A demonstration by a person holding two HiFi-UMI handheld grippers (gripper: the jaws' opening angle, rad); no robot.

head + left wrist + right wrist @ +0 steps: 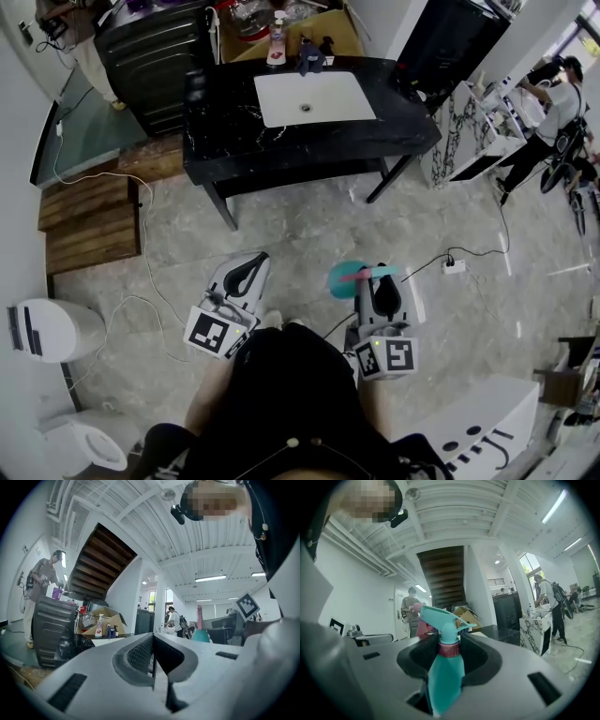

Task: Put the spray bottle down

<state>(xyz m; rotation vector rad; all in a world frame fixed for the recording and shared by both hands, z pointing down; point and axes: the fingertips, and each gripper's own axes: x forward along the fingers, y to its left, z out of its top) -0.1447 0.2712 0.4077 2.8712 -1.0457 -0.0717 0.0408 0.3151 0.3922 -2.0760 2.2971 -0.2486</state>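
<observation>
Right gripper (379, 277) level, jaws clamping teal spray bottle (446, 677); left gripper (153, 641) level, jaws closed, empty. Open floor (309, 225) up to desk (225, 141) edge at 12 o'clock.

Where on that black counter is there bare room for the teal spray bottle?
On the counter, bare top lies left of the white sink and in a strip to its right. Either should fit the spray bottle. Behind the sink it is crowded: a pump bottle and dark things stand there.
</observation>
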